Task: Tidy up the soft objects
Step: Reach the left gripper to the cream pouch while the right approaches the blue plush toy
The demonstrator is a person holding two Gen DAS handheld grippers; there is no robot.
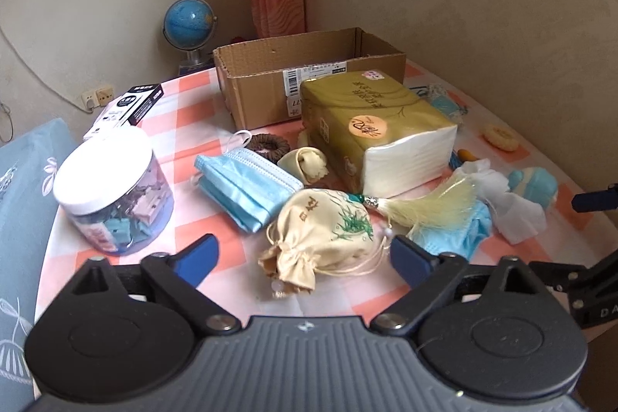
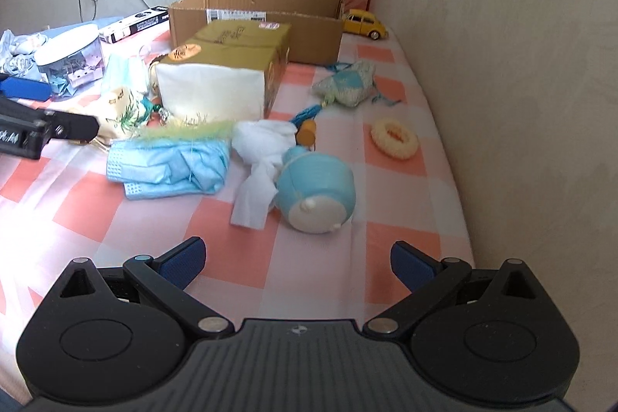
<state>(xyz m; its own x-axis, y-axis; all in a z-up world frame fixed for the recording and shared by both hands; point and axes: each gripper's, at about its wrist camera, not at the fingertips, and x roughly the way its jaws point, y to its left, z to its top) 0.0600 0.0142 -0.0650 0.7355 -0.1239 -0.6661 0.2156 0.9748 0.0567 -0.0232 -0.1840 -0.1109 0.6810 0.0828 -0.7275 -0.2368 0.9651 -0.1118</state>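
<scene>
Reaching toward the messy table [image 1: 185, 111], the left gripper [image 1: 305, 250] points down at the little cream pouch [image 1: 328, 230] with the green leaves on it. The pouch lies right in front of it, between the two blue pads, but the pads do not press on it. The jaws stand wide apart and hold nothing. The pouch lies long-ways away from the gripper and a bit to the right, with its tied neck near the camera and its pale tassel [image 1: 432, 203] reaching off to the right, over a blue face mask [image 1: 459, 230]. So I think the left hand is the one to pick it up, because it is much nearer. The right gripper [image 2: 297, 263] is open wide too and holds nothing. In front of it lies a round blue soft toy [image 2: 316, 192], touching a crumpled white tissue [image 2: 262, 149]. The cardboard box [image 1: 309, 72] sits open at the back, behind the big tissue pack [image 1: 370, 126]. I guess the soft things go in there.
</scene>
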